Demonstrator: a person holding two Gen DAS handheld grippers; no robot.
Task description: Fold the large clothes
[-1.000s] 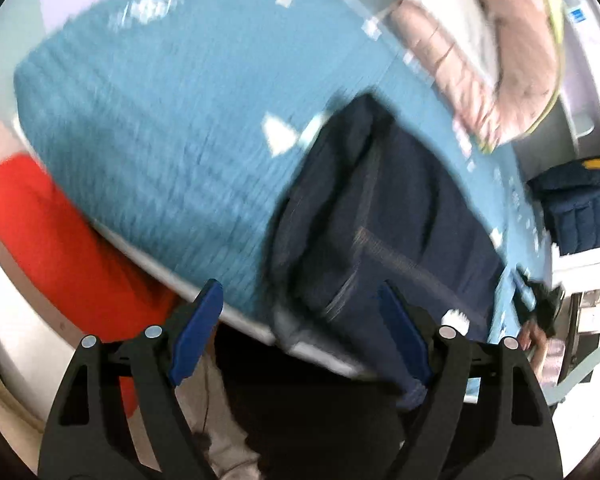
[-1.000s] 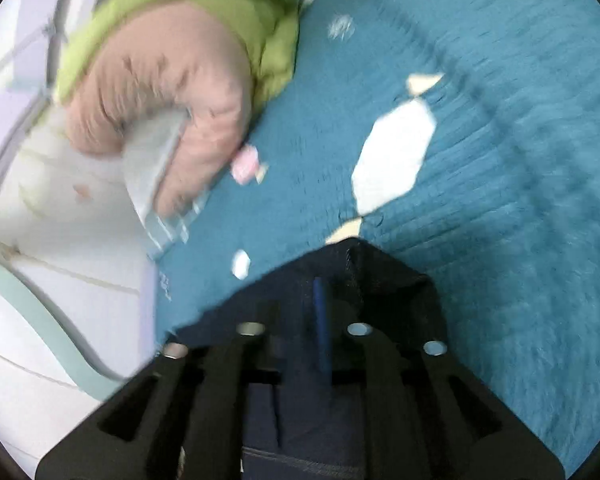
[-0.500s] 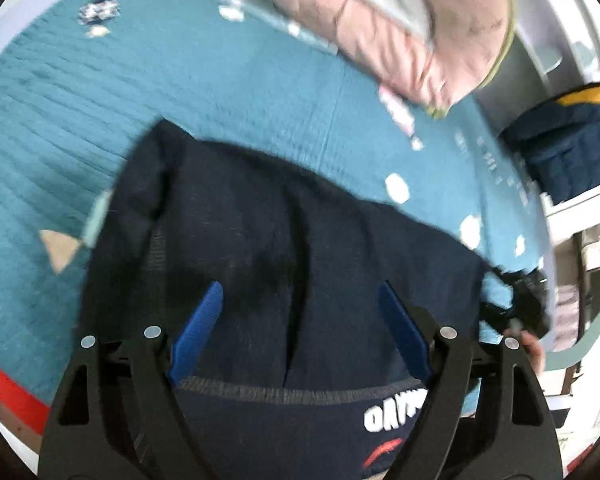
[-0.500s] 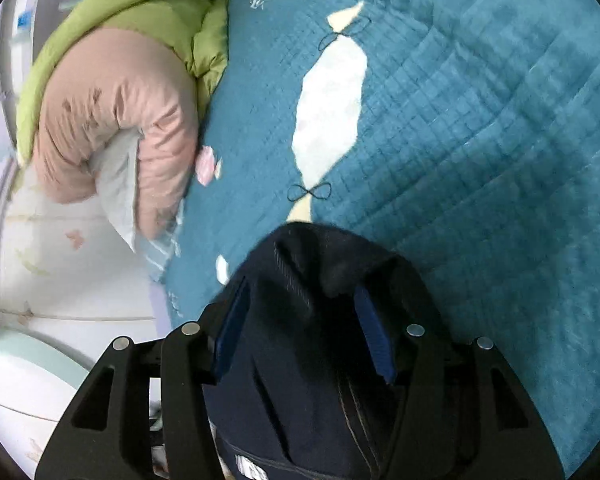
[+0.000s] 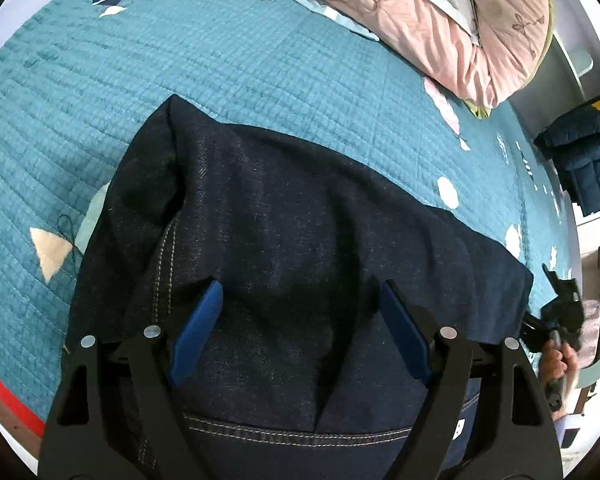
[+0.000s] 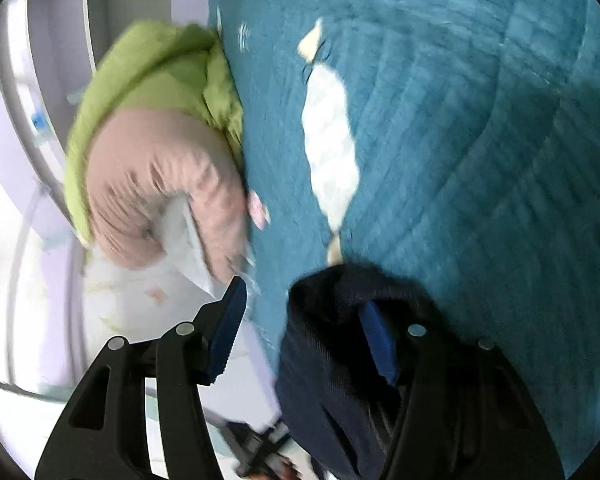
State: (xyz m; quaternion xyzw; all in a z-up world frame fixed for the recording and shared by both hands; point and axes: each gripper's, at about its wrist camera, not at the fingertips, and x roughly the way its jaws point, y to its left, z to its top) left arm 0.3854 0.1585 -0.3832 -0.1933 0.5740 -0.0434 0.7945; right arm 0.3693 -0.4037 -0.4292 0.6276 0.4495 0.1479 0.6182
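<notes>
A dark navy denim garment (image 5: pixel 284 232) lies folded on the teal quilted bed cover (image 5: pixel 100 80). My left gripper (image 5: pixel 300 320) is open and empty, hovering just above the garment's near part, blue pads apart. In the right wrist view my right gripper (image 6: pixel 304 320) is open; one corner of the garment (image 6: pixel 340 340) bunches between its fingers, against the right blue pad (image 6: pixel 376 340). The right gripper and the hand holding it show at the garment's right end in the left wrist view (image 5: pixel 556 320).
A rolled pink and green duvet (image 5: pixel 440 12) lies at the far side of the bed, also in the right wrist view (image 6: pixel 156 152). A navy padded jacket (image 5: pixel 584 160) hangs at the right. A red strip (image 5: pixel 4 392) marks the bed's near left edge.
My right gripper has opened and let go of the garment corner, then swung left. My left gripper moved over the garment, which now lies flat and spread on the bed.
</notes>
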